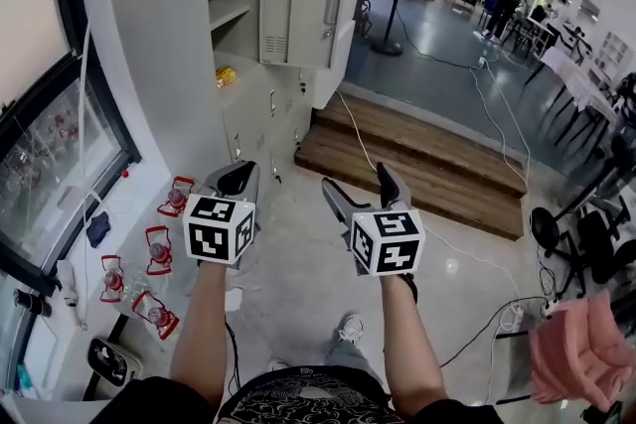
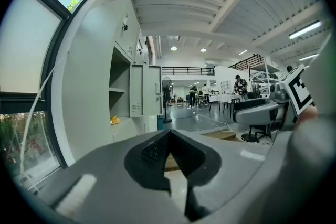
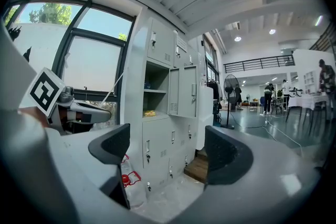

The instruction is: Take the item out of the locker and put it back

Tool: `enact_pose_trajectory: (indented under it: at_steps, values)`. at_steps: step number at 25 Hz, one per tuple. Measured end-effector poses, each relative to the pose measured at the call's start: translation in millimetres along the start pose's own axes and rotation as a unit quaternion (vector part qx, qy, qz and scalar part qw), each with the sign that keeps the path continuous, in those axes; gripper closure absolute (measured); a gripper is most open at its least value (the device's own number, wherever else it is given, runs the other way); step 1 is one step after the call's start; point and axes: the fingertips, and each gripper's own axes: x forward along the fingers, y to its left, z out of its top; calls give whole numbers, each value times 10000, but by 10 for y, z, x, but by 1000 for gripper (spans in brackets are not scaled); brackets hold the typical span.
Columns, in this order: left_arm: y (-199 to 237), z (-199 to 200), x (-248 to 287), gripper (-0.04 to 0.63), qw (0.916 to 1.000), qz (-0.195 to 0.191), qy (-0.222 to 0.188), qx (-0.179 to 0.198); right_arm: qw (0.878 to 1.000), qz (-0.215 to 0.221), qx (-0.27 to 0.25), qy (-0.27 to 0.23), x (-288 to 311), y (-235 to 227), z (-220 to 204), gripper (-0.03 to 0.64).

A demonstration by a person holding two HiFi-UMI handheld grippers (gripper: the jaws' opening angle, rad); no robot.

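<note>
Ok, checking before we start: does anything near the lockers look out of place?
One locker door hangs open, with a small yellow item inside that compartment. Red-handled water bottles sit clustered below the window. Nothing looks spilled or damaged.
</note>
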Motion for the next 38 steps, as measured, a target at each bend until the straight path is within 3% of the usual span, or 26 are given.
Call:
enact_pose_trajectory:
  at_steps: [18,38]
  values:
    - [-614,403,1542,595,9990,-323,54,315,9995,-214,193,-111,548,-1495,32,161]
    - [-1383,793,3257,595,9991,-228,184,290,9998,-65,176,-49,1154,-3319,128,169]
